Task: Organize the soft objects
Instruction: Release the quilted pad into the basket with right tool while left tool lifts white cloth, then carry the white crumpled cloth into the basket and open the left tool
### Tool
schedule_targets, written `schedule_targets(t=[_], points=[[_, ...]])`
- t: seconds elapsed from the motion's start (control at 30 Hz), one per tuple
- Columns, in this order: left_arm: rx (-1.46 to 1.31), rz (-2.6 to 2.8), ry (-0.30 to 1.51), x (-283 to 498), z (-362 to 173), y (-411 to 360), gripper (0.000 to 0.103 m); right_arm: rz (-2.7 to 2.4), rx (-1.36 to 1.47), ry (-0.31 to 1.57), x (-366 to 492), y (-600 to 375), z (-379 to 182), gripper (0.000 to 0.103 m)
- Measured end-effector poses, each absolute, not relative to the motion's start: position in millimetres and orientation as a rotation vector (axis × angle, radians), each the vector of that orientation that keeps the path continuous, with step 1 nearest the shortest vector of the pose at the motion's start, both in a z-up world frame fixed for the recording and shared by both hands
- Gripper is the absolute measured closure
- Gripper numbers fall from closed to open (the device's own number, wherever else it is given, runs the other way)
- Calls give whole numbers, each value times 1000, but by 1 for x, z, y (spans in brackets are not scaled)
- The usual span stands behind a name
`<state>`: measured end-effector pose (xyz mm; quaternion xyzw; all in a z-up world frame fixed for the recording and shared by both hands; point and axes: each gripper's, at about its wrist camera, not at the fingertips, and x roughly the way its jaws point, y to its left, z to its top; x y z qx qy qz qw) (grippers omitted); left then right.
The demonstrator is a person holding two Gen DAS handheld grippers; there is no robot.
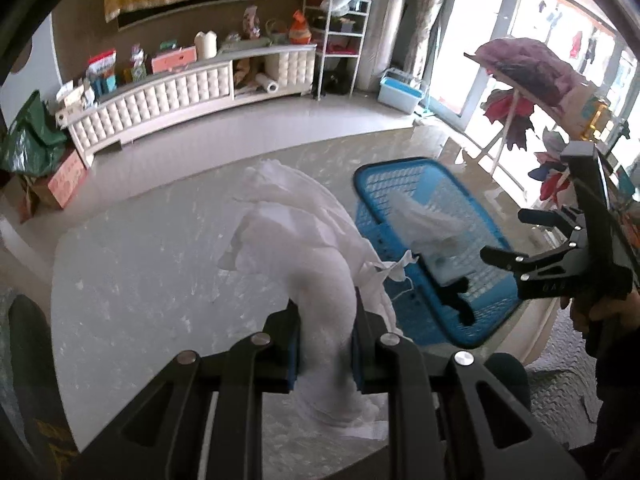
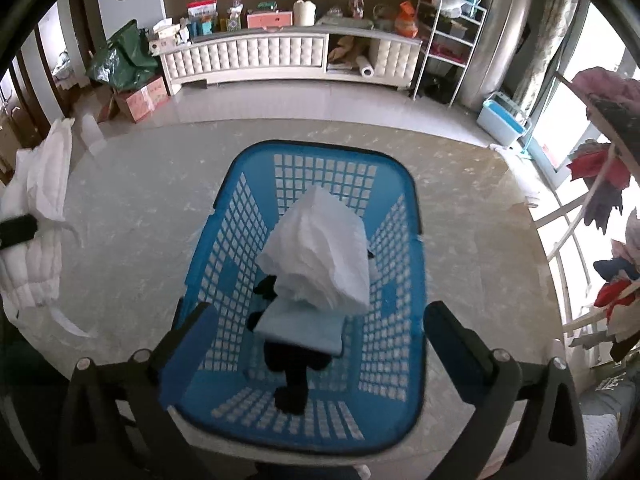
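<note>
right wrist view, marble table (image 2: 120,240), blue basket (image 2: 404,208), right jaws wide, left jaws clamping white cloth (image 1: 324,280)

Home living room, judging by the tufted white TV cabinet (image 2: 280,56) cluttered with boxes, clothes drying rack (image 1: 516,92) and blue laundry basket (image 2: 320,160)

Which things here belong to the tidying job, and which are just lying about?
Job: white cloth gripped by left tool; blue basket; white cloth in it; open right tool.
Lying about: green bag; paper roll; blue-and-white box.
</note>
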<state>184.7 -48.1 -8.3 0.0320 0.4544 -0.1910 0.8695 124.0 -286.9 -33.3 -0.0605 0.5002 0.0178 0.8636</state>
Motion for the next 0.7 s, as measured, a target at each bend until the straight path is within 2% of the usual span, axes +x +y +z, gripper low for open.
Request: schedule_targets(t=[0.43,0.7], points=[[162,-490,862,165,39,-119,85,27,-24,991,93,-327,-22,0],[240,-547,887,181,23,-178,85,18,30,978,89,-352,-28,0]])
